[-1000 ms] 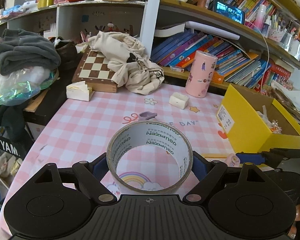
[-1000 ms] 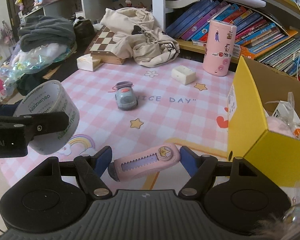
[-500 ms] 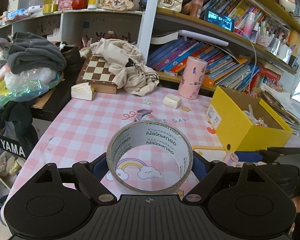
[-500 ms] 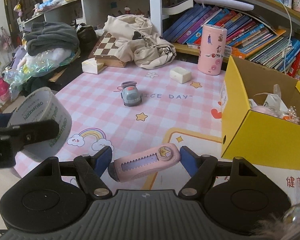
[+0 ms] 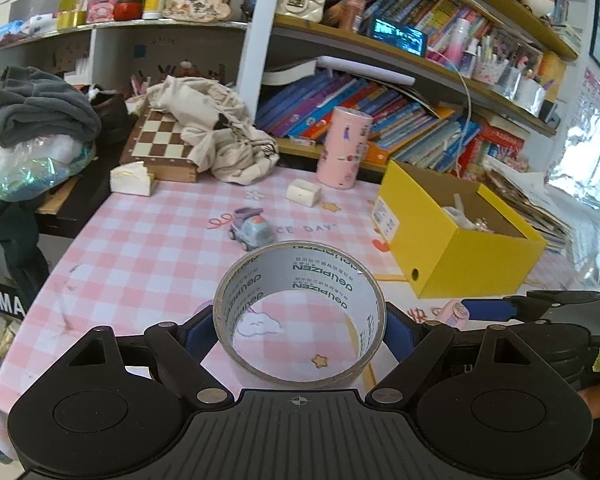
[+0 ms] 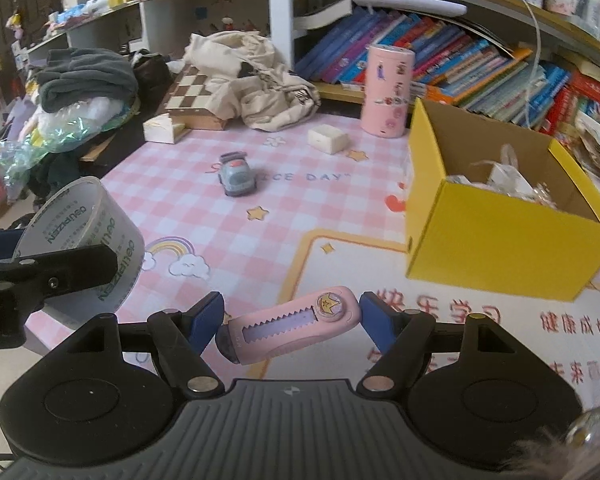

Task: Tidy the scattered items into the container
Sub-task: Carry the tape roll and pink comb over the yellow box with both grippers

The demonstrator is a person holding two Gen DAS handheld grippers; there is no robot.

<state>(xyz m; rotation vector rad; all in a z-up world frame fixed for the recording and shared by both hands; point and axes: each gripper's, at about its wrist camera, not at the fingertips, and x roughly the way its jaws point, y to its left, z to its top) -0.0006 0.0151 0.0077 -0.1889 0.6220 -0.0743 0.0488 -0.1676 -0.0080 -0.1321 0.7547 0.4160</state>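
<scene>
Left gripper [image 5: 300, 328] clamps tape roll [image 5: 300, 312] (upright ring) — right gripper [image 6: 292, 320] clamps pink utility knife [image 6: 292, 328]; yellow box [image 6: 496, 240] nearby.

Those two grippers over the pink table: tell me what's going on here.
A person is tidying loose items into the yellow box, with a handheld gripper in each hand. The left gripper is clamped on a roll of tape, and the right gripper is clamped on a pink utility knife. Both are held above the table, short of the box. A toy car and a small white block lie on the table.
</scene>
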